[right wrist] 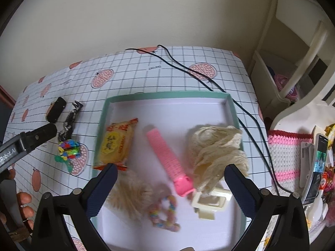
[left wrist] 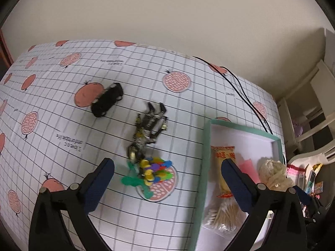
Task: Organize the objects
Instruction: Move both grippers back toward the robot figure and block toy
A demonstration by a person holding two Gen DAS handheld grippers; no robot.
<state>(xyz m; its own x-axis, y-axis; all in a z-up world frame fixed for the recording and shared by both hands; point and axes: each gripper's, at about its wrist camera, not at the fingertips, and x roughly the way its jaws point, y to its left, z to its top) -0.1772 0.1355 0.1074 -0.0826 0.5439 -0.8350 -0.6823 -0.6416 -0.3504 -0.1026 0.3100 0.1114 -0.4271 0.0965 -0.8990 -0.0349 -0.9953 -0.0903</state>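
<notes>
My left gripper (left wrist: 167, 172) is open and empty, hovering over a colourful plastic toy cluster (left wrist: 150, 171) on the tablecloth. Beyond the cluster lie a dark robot figure (left wrist: 146, 131) and a black toy car (left wrist: 107, 99). My right gripper (right wrist: 170, 179) is open and empty above the green-rimmed tray (right wrist: 167, 94). The tray holds a yellow snack packet (right wrist: 117, 144), a pink roller (right wrist: 165, 156), a cream net bag (right wrist: 215, 148), a cream hair clip (right wrist: 209, 202), a bead bracelet (right wrist: 163, 211) and a bag of cotton swabs (left wrist: 224, 215). The right wrist view also shows the cluster (right wrist: 69, 148) left of the tray.
Two black cables (right wrist: 209, 83) run across the checked tablecloth (left wrist: 62, 125) past the tray's far right corner. A crocheted pink-and-white cloth (right wrist: 286, 156), a phone (right wrist: 318, 167) and clutter lie to the right. A person's fingers (right wrist: 23, 205) show at the lower left.
</notes>
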